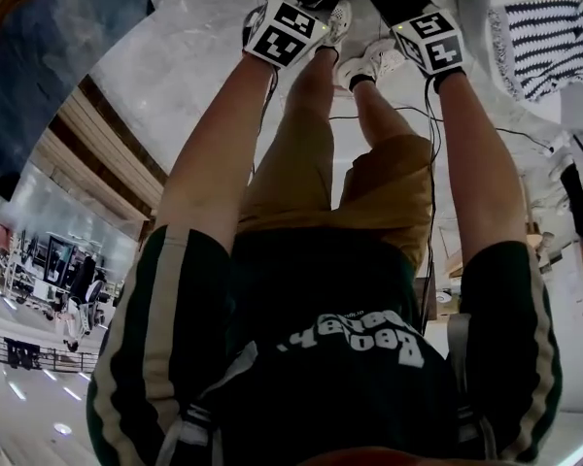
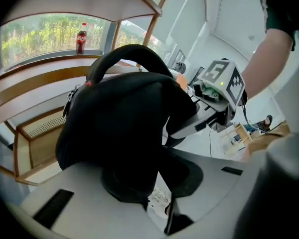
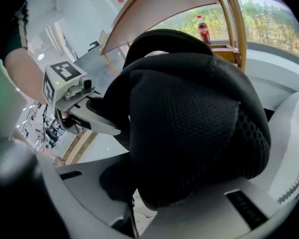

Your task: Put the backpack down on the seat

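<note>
A black backpack (image 2: 124,128) with a padded mesh panel (image 3: 189,128) and a top loop handle (image 2: 129,51) hangs between my two grippers. In the left gripper view my left gripper (image 2: 157,188) has its jaws shut on the bag's black fabric. My right gripper (image 3: 139,195) is likewise shut on the padded mesh side. Each gripper shows in the other's view: the right gripper's marker cube (image 2: 222,78) and the left one's (image 3: 65,81). In the head view both cubes (image 1: 284,29) (image 1: 430,39) sit at the top edge, and the bag there is almost wholly cut off. Behind the bag stands a wooden seat booth (image 2: 37,128).
A cola bottle (image 2: 81,38) stands on the window ledge behind the booth's curved wooden canopy (image 3: 159,9). In the head view the person's legs and white sneakers (image 1: 374,64) stand on a pale floor with a thin cable (image 1: 408,115). A striped cloth (image 1: 544,42) lies at the top right.
</note>
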The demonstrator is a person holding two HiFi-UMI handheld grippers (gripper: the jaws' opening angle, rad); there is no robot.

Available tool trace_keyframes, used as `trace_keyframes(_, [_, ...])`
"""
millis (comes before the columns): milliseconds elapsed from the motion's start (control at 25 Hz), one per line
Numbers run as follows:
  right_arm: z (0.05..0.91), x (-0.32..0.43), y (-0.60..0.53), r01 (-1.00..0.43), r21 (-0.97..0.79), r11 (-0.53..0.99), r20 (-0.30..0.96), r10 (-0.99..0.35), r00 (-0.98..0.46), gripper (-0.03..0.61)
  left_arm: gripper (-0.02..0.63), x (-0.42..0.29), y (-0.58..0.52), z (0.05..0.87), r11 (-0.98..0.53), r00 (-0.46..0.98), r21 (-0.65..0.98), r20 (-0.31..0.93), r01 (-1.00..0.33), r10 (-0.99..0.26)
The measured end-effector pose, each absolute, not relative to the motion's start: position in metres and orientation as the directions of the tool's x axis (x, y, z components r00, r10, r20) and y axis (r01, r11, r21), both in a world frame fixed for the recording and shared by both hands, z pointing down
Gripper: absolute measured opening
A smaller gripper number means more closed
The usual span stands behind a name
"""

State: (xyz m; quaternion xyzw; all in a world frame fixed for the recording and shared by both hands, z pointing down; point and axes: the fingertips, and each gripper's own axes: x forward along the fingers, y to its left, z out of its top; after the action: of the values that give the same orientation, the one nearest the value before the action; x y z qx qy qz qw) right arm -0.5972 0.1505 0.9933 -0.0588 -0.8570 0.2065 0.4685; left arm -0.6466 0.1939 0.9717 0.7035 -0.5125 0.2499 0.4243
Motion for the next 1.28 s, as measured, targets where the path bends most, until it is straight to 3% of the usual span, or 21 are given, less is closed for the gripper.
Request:
trace_keyframes(720, [0.845,-0.603,0.161,-0.12,-0.439,0.891,0.741,0.283,-0.609,0.071,0.084,-0.638,0.201,0.84,-0.137,0.414,0.408,0.738,-0.903,-0.533])
trace_keyframes(1280, [0.655,-0.586,0.188,-0.099,-0.459,0.883,0.662,0.266,-0.701,0.069,0.084,-0.61,0.217,0.645,-0.179,0.446,0.439,0.638,-0.88,-0.627])
